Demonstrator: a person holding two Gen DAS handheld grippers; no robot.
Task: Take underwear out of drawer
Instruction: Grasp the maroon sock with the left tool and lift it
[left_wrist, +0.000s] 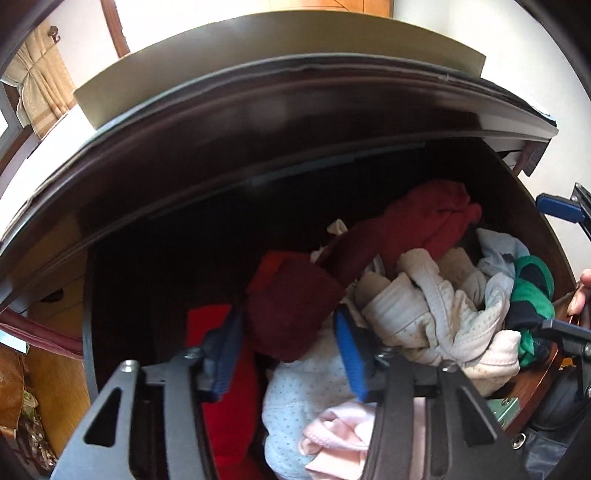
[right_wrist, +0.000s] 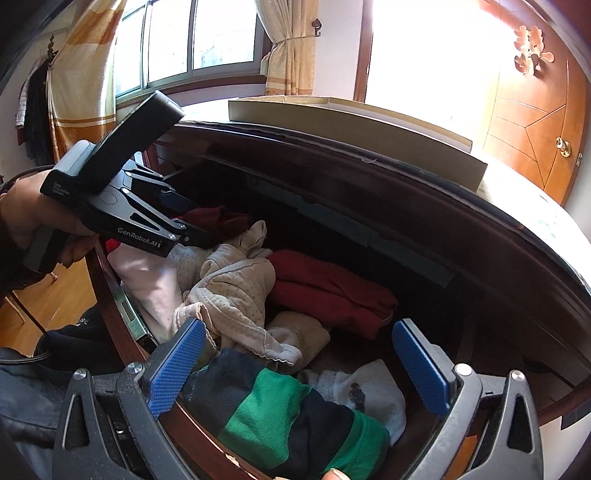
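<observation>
Dark wood is framing the open drawer (left_wrist: 517, 206), its front edge (right_wrist: 122, 306) lying just under both tools, and open room is showing only along the shadowed back; underwear is lying heaped inside, a dotted cream piece (left_wrist: 443, 321) crowding a dark red garment (left_wrist: 291, 306) and a green striped one (right_wrist: 280, 410). Left gripper (left_wrist: 288, 354) is reaching in with jaws apart around the dark red garment; right gripper (right_wrist: 299, 369) is hovering over the striped piece, jaws standing wide.
</observation>
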